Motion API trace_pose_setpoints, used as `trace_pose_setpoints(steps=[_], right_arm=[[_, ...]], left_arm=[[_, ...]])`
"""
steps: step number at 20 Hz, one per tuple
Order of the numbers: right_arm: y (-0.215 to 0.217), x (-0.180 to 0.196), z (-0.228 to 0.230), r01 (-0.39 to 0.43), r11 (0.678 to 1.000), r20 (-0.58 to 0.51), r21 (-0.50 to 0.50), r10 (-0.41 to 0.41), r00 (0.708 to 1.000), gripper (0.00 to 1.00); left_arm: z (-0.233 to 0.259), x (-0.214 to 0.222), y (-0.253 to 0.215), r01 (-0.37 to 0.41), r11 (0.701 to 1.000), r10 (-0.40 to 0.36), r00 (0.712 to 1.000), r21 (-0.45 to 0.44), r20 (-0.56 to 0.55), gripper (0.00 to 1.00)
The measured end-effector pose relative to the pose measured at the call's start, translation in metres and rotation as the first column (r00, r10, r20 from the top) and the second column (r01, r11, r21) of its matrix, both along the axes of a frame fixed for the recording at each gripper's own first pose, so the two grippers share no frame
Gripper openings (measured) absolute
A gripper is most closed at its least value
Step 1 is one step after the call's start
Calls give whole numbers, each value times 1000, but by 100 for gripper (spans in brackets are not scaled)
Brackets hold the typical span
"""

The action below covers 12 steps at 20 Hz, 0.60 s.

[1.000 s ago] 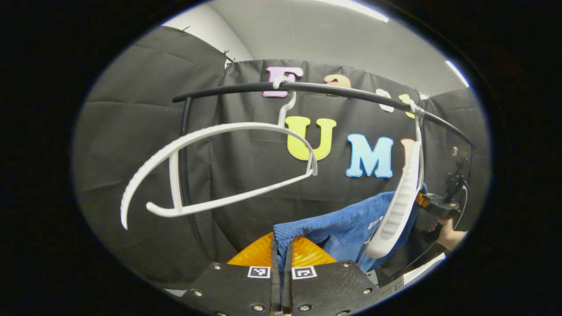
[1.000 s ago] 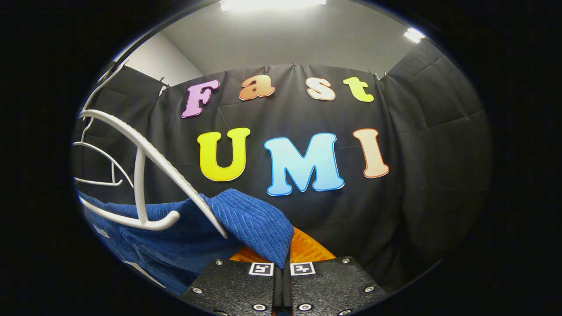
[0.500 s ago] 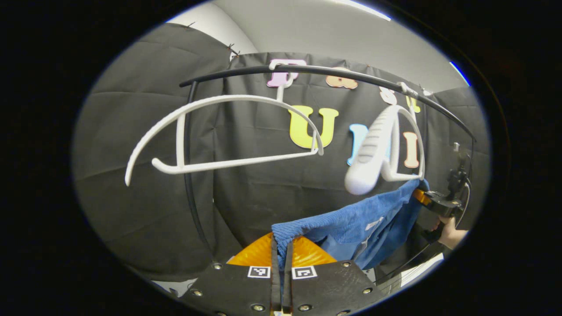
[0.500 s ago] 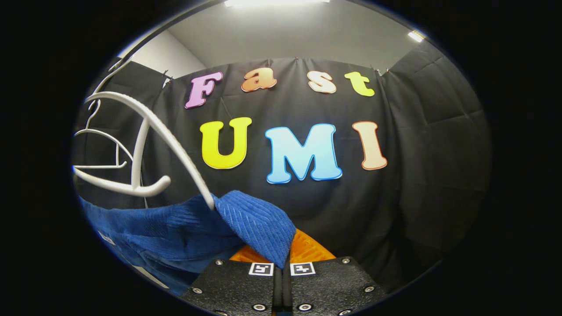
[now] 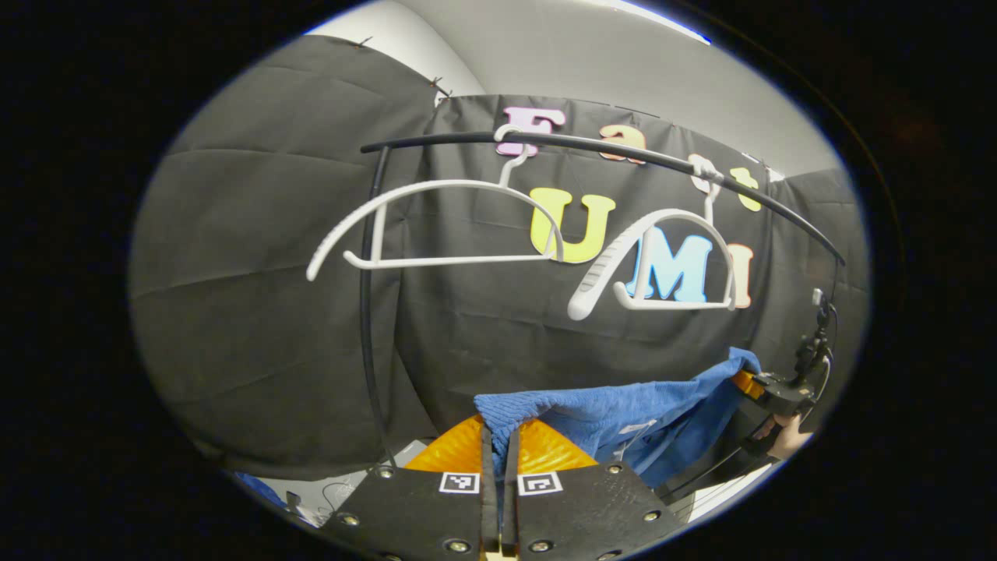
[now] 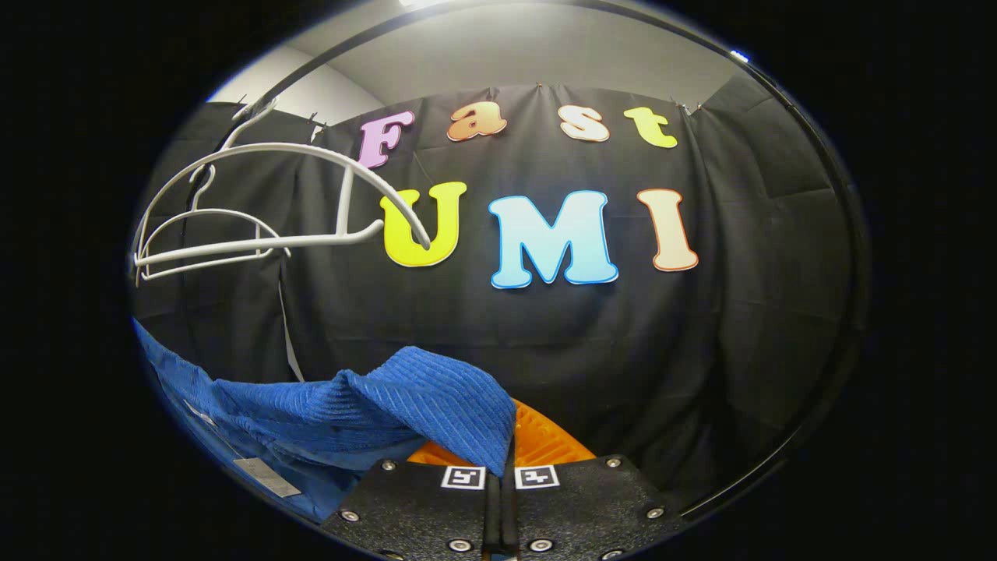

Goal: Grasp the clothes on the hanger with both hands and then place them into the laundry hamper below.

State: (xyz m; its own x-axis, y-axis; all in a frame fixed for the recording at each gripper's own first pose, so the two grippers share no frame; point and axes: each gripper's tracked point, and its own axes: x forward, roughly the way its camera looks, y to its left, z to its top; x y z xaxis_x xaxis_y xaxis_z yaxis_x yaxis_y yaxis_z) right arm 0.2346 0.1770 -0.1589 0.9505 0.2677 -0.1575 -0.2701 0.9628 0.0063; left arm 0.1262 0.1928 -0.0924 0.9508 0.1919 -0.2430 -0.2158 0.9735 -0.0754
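Ribbed blue garment (image 5: 623, 409) – soft, sagging – hangs between left gripper (image 5: 499, 475) and right gripper (image 6: 499, 475), fingers pinched closed on it.

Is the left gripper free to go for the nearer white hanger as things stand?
Probably not. The left gripper is shut on the blue garment, which the right gripper also pinches. The hanger hangs bare on the rail above, unblocked.

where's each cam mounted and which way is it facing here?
Left gripper view: rides the left gripper, facing the rail and hangers; the right gripper and a hand show farther off.
Right gripper view: rides the right gripper, facing the booth wall.
Shared: blue garment, hangers.
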Motion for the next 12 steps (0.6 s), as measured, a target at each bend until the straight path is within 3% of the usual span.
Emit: trace_pose_setpoints(steps=[7,12], right_arm=[[-1,-49,4,-102,994,-77,35,105,992,0],[-4,-78,10,-84,996,-118,23,86,989,0]], left_arm=[[19,-51,-12,-71,997,71,997,7,18,3],[11,-49,-32,5,1000,-4,1000,-15,17,3]])
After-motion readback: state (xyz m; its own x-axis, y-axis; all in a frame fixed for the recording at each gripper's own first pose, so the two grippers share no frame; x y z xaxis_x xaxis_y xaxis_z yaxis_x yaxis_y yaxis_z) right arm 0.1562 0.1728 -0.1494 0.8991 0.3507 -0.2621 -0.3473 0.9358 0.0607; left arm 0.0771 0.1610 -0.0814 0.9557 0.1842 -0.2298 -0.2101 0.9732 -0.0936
